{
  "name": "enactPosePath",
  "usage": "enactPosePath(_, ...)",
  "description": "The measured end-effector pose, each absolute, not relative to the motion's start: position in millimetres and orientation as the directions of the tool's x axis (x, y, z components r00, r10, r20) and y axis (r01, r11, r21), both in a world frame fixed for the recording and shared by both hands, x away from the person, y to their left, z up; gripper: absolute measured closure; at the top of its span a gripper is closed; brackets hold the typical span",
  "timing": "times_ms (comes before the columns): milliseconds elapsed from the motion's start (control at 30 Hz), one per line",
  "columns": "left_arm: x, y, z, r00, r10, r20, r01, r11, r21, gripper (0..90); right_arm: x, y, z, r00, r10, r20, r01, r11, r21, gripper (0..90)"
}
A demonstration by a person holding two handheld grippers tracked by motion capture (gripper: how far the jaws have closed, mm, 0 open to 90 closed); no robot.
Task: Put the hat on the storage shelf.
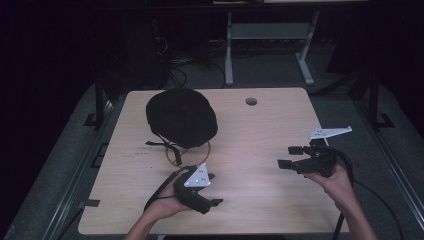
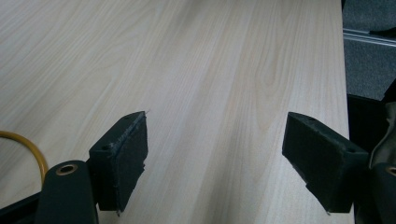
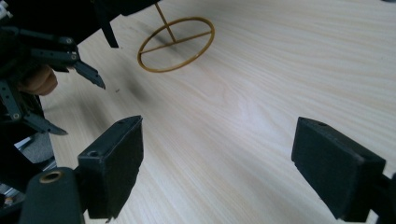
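Observation:
A black cap [image 1: 181, 117] sits on a gold wire stand whose ring base [image 1: 188, 153] rests on the wooden table [image 1: 260, 195]. In the high view my left gripper [image 1: 215, 189] is held just in front of the ring, jaws open and pointing right. My right gripper [image 1: 286, 156] hovers near the table's right edge, open, pointing left toward the stand. The left gripper [image 2: 217, 135] looks over bare wood between its spread jaws, with a bit of the gold ring [image 2: 32, 151] at its left. The right gripper [image 3: 219, 135] is open and faces the ring base [image 3: 176, 44] and the other gripper [image 3: 56, 60].
A round cable hole [image 1: 251, 101] lies at the table's back right. Behind the table stand a grey desk frame [image 1: 270, 37] and loose cables [image 1: 175, 60] on the floor. A cable trails from the right gripper off the table's right edge [image 1: 370, 192].

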State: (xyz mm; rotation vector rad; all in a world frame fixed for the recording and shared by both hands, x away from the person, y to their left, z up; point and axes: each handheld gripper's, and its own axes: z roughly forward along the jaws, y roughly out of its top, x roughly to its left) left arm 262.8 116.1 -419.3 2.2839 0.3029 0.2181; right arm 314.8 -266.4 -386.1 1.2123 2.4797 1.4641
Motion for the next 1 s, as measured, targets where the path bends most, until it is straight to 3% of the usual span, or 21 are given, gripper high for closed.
enactPosePath(700, 262.1, 117.7, -420.8, 0.955, 0.291, 0.059, 0.152, -0.65, 0.745, 22.4, 288.0, -281.8, -413.5, -0.674, 0.639, 0.371, 0.64, 0.255, 0.725, 15.8)
enactPosePath(1000, 263.5, 118.1, -422.8, 0.954, 0.298, 0.038, 0.168, -0.633, 0.756, 22.4, 238.7, -290.1, -443.3, -0.674, 0.639, 0.371, 0.604, 0.187, 0.774, 14.3)
